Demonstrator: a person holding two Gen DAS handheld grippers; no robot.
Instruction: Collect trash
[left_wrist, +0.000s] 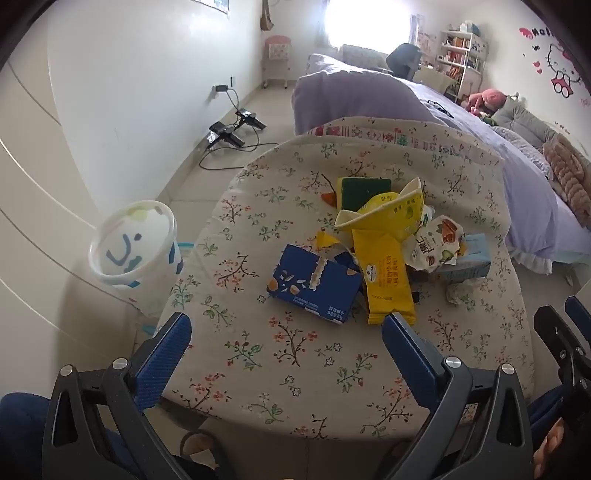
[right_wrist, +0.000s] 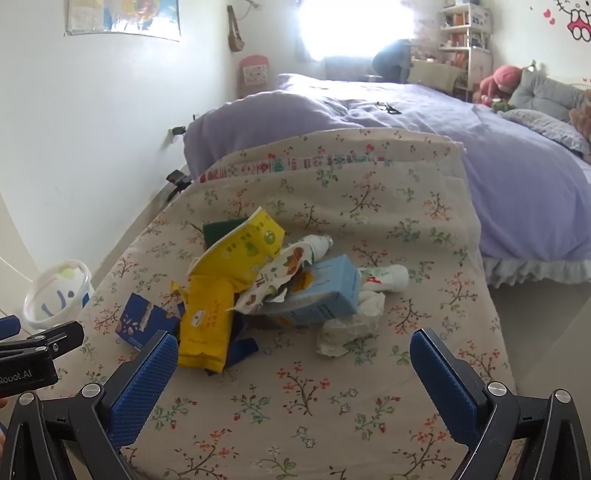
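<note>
You are at the very start of the collecting: nothing is picked up yet, and the whole heap of trash sits ahead of both tools on the floral tablecloth (left_wrist: 295, 354). Your left gripper (left_wrist: 288, 325) is spread wide and empty, and so is your right gripper (right_wrist: 291, 343); both hover short of the pile, near the table's close edge.

The likeliest next move is a first grab. Straight ahead of your left gripper, a little toward its right finger, lies the blue snack box (left_wrist: 314, 288), torn open on top and flat on the cloth. Just off the tip of that right finger is the long yellow wrapper (left_wrist: 384, 277), which leans on the box and runs up into the heap. Ahead of your right gripper, the nearest loose piece is the crumpled white tissue (right_wrist: 347, 328), with the light blue carton (right_wrist: 325, 291) lying on its side just beyond it. Farther in are a second, folded yellow packet (right_wrist: 247, 251), a printed white wrapper (right_wrist: 273, 280) and a green sponge (left_wrist: 364, 190) at the back.

The white bin (left_wrist: 133, 243) stands on the floor off to the left of your left gripper, below table level, so each piece must be carried across that way. Thin wrappers will probably crumple and slide; pinch them at an edge.
</note>
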